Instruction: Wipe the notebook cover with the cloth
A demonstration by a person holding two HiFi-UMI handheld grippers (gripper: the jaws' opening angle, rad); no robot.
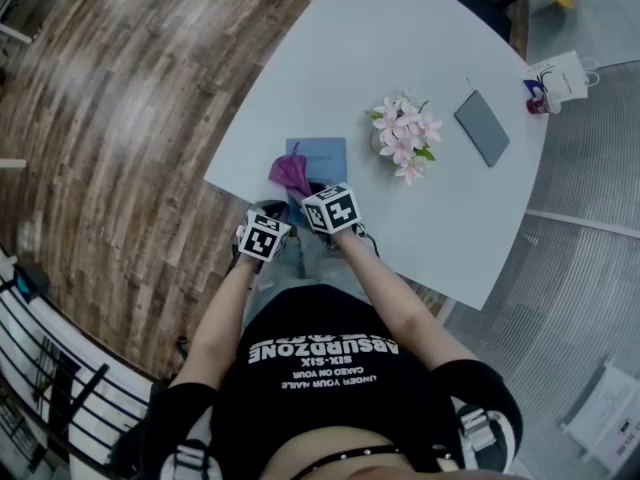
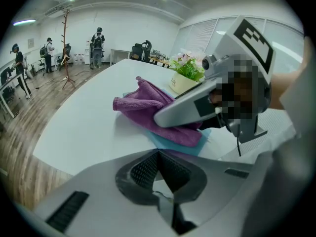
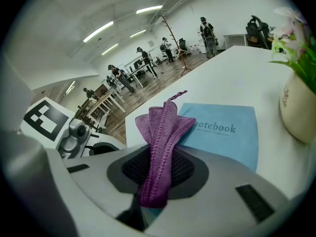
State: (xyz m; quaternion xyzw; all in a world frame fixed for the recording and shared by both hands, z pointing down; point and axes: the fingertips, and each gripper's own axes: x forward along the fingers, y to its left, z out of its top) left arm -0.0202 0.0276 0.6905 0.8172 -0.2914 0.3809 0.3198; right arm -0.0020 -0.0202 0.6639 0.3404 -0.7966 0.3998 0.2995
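Pinching cloth (image 3: 160,147) over notebook (image 3: 224,132) w/ R gripper (image 3: 157,179); L gripper (image 2: 165,181) closed, empty.

1. I'm seeing a white table (image 1: 400,48) with a curved edge.
2. A blue notebook (image 1: 327,152) lies flat near my side.
3. A flower pot (image 1: 404,136) stands mid-table, with a dark grey slab (image 1: 482,126) just beyond it.

Potted flowers (image 1: 404,136) flank notebook's (image 1: 320,155) right; left lies free.

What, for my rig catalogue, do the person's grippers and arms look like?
The left gripper and right gripper are grey moulded shells with dark mesh-textured pads, each topped by a white cube of black square markers. A thin black cable hangs off the right one. Sleeves: short, black.
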